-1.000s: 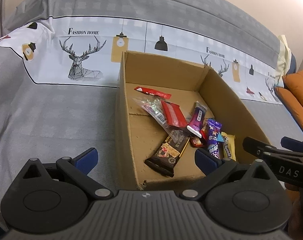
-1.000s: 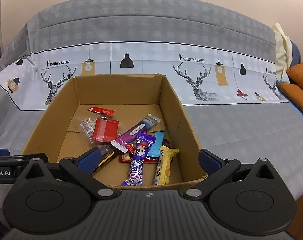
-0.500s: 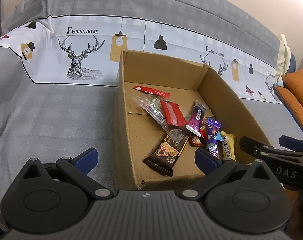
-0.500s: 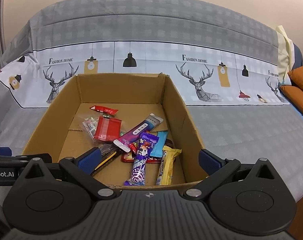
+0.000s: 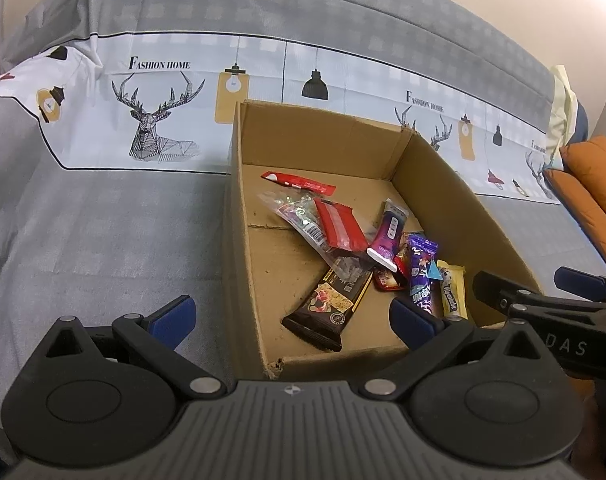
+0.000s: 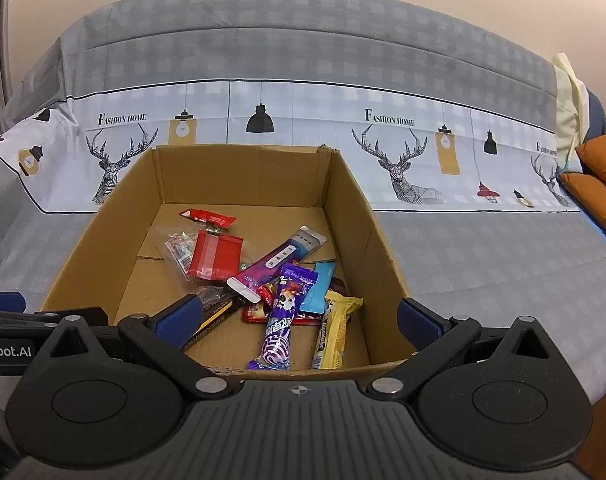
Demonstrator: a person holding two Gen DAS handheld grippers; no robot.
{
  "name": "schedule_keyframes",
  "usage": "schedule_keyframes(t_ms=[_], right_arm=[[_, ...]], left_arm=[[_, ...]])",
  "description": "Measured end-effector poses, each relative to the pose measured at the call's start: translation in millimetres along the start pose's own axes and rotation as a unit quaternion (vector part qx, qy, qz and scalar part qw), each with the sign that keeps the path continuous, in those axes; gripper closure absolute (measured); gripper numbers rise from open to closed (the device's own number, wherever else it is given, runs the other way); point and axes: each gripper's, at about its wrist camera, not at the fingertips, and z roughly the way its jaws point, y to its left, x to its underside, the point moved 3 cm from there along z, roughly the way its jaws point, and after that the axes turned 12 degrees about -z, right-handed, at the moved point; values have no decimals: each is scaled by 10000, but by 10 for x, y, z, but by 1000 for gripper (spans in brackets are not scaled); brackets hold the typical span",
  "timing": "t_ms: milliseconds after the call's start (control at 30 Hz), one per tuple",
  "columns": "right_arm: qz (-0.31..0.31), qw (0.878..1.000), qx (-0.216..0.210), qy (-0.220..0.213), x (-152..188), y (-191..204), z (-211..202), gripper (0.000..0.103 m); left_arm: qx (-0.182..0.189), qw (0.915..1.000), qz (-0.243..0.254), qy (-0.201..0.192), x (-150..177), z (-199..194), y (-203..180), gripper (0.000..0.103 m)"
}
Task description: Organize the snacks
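Observation:
An open cardboard box [image 5: 455, 184] [image 6: 247, 168] sits on a grey patterned sofa. Inside lie several snacks: a dark chocolate bar [image 5: 329, 304], a red pack [image 5: 339, 226] [image 6: 215, 256] on a clear bag, a purple-white tube pack [image 5: 389, 236] [image 6: 277, 260], a purple candy pack [image 6: 283, 320], a yellow bar [image 6: 333, 330] and a small red sachet [image 5: 297, 182]. My left gripper [image 5: 293, 316] hangs open over the box's near left corner, holding nothing. Open and empty, my right gripper [image 6: 299, 320] is above the box's near edge.
Orange cushions [image 5: 591, 192] [image 6: 599, 176] lie at the sofa's right end. The sofa cover [image 5: 103, 232] stretches flat to the left of the box and to its right [image 6: 483, 264]. The right gripper's arm [image 5: 551, 300] shows at the right of the left wrist view.
Both cameras have drawn back and up a little, so the box sits slightly lower and farther in view. The snacks have not moved and both grippers stayed open.

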Motion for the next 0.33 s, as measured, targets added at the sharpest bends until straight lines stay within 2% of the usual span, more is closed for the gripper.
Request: schedule_keyframes(t_ms=[333], right_arm=[[15,10000,-20,-11,6,-8,-2,0]], left_arm=[[72,10000,-6,-63,-6,-14,3,0]])
